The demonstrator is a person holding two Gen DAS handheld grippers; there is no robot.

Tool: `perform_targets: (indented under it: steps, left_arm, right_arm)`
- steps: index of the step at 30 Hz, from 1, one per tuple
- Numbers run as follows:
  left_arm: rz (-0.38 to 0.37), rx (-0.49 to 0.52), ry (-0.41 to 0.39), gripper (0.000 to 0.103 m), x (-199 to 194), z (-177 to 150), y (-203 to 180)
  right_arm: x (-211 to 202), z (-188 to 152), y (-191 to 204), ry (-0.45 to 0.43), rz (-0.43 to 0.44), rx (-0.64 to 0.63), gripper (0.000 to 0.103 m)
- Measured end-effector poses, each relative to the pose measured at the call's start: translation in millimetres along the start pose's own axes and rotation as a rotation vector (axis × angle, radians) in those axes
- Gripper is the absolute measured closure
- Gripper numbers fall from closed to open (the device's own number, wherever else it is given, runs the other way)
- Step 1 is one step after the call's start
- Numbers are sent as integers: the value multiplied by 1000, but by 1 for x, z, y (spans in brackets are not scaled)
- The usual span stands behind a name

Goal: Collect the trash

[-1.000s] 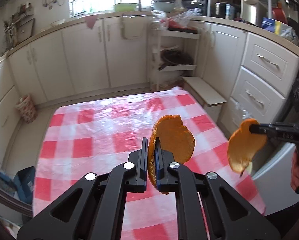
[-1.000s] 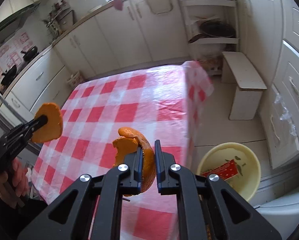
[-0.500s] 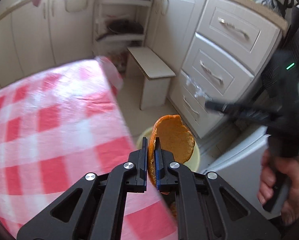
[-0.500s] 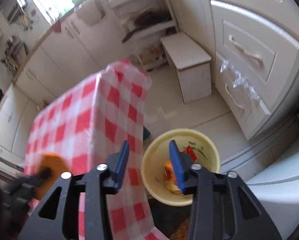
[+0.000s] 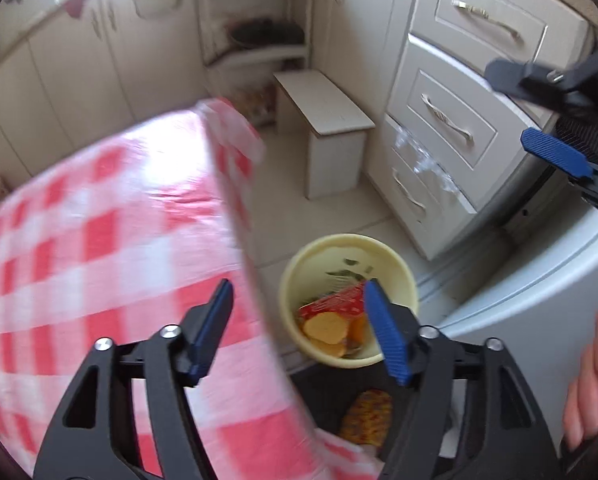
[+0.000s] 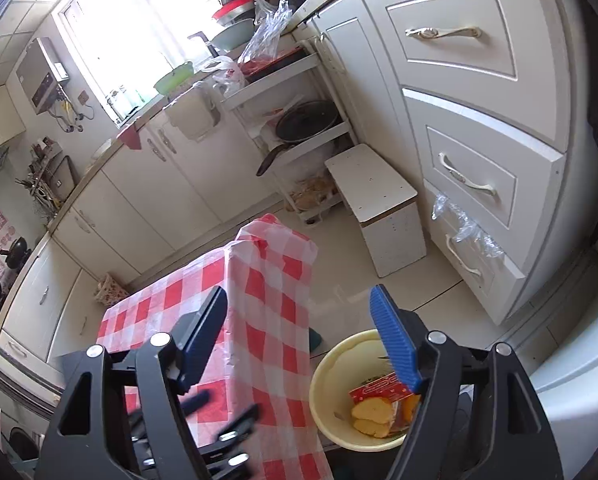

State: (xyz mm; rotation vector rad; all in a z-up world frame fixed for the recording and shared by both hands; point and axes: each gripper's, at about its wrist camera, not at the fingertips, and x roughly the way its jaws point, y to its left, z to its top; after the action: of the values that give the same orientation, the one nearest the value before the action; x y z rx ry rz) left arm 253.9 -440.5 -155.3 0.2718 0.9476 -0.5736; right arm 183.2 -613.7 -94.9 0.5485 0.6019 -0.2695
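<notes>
A yellow trash bucket (image 5: 403, 276) stands on the floor by the table's right edge; it also shows in the right wrist view (image 6: 331, 376). Inside lie orange peels (image 5: 327, 326) and a red wrapper (image 5: 339, 304); the right wrist view shows the peels (image 6: 369, 408) and the wrapper (image 6: 375, 390) too. My left gripper (image 5: 299, 320) is open and empty above the table edge and bucket. My right gripper (image 6: 299, 330) is open and empty, higher up; it shows in the left wrist view (image 5: 539, 114) at upper right.
The red-checked table (image 5: 99, 240) is at left. A white stool (image 5: 327, 120), a drawer cabinet (image 5: 451, 120) and a white appliance (image 5: 539, 300) ring the bucket. A patterned slipper (image 5: 367, 416) lies on a dark mat below.
Both grippers have opened over the bucket. The orange peels they held now lie in the bucket. The right gripper has risen.
</notes>
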Motion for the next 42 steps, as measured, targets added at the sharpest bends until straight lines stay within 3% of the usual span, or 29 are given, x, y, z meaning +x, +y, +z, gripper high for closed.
perform_targets:
  steps: [2, 4, 7, 12, 15, 19, 24, 29, 37, 42]
  left_arm:
    - [48, -6, -44, 25, -37, -12, 19]
    - [92, -24, -93, 20, -80, -29, 44]
    - [166, -42, -158, 12, -138, -59, 75]
    - [292, -103, -240, 8, -219, -116, 121]
    - [313, -185, -259, 8, -253, -147, 147]
    - [354, -236, -294, 8, -295, -182, 173]
    - [391, -282, -364, 8, -346, -216, 191]
    - [418, -292, -387, 8, -382, -238, 199]
    - [379, -328, -401, 8, -400, -281, 186]
    - [385, -307, -389, 8, -394, -287, 174]
  right_arm:
    - [-13, -4, 14, -21, -9, -33, 25]
    - [-31, -13, 35, -60, -13, -82, 14]
    - [-70, -42, 76, -166, -30, -197, 7]
    - [-125, -122, 125, -287, 0, -305, 7]
    - [-151, -170, 150, -323, 44, -365, 7]
    - [-191, -192, 191, -385, 88, -457, 7]
    - [-247, -196, 230, -382, 176, -494, 7]
    - [-282, -224, 252, -334, 189, -511, 7]
    - [-284, -274, 240, -249, 164, -487, 7]
    - [-279, -287, 243, -210, 162, -506, 7]
